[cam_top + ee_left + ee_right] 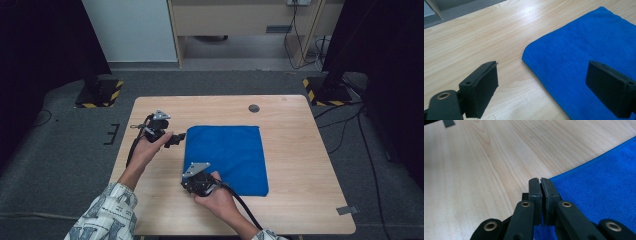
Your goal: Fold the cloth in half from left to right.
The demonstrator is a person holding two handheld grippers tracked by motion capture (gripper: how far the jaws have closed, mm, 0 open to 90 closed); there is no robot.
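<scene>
Wooden table (300, 150) carries a flat blue cloth (227, 155) near its middle. Right gripper (540, 182) has its jaws pressed together at the cloth's near-left corner; whether they pinch the fabric is unclear. Left gripper (544, 85) hangs wide open over the cloth's far-left corner

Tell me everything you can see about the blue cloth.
The blue cloth is a plain, deep blue, roughly square piece of soft, finely ribbed fabric, seemingly folded, with thick rounded edges. It lies flat near the middle of the wooden table. The right gripper has its fingers closed at the cloth's near left corner, with cloth showing between them lower down. The left gripper stands open astride its far left corner, one finger over the cloth, one over bare wood.
</scene>
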